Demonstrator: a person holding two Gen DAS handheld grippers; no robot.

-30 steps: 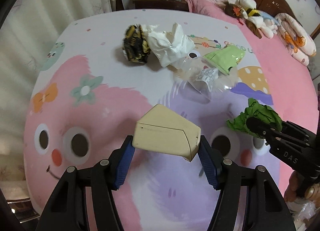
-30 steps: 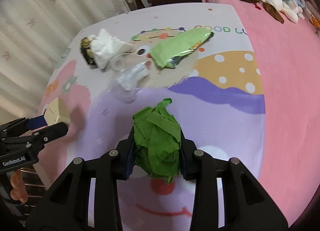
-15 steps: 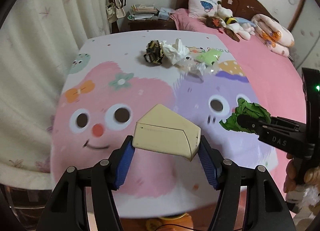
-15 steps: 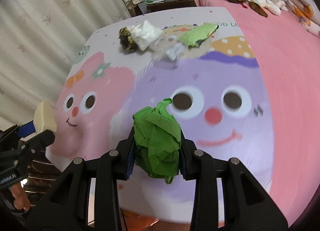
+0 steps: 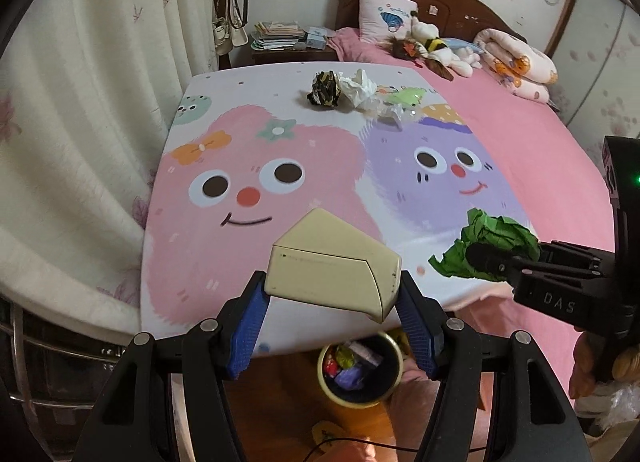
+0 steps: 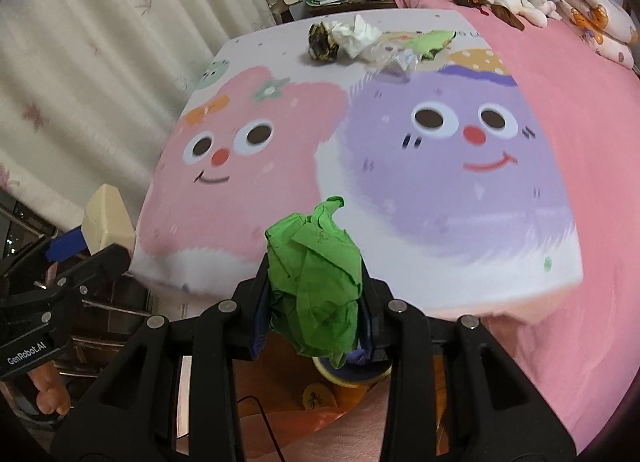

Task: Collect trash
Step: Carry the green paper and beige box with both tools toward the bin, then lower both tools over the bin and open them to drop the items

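My left gripper [image 5: 334, 294] is shut on a cream cardboard box [image 5: 334, 272], held above the bed's foot edge. Below it on the floor stands a yellow bin [image 5: 360, 378] with wrappers inside. My right gripper [image 6: 314, 302] is shut on a crumpled green paper ball [image 6: 316, 282]; the same green paper ball [image 5: 492, 244] shows at the right of the left wrist view. The bin [image 6: 352, 376] is mostly hidden under the ball. More trash lies far up the bed: a black-and-yellow wrapper [image 5: 324, 88], white tissue [image 5: 360, 86], clear plastic [image 5: 390, 112], a green packet [image 5: 406, 96].
The bed carries a cartoon sheet [image 5: 280, 182] and a pink blanket [image 5: 532, 150]. Curtains [image 5: 80, 102] hang at the left. A nightstand with books [image 5: 284, 38], a pillow and plush toys [image 5: 432, 50] are at the headboard. A cable [image 6: 264, 422] lies on the wooden floor.
Both grippers have pulled back from the bed with their loads. The foot edge of the bed and the bin on the floor have come into view.
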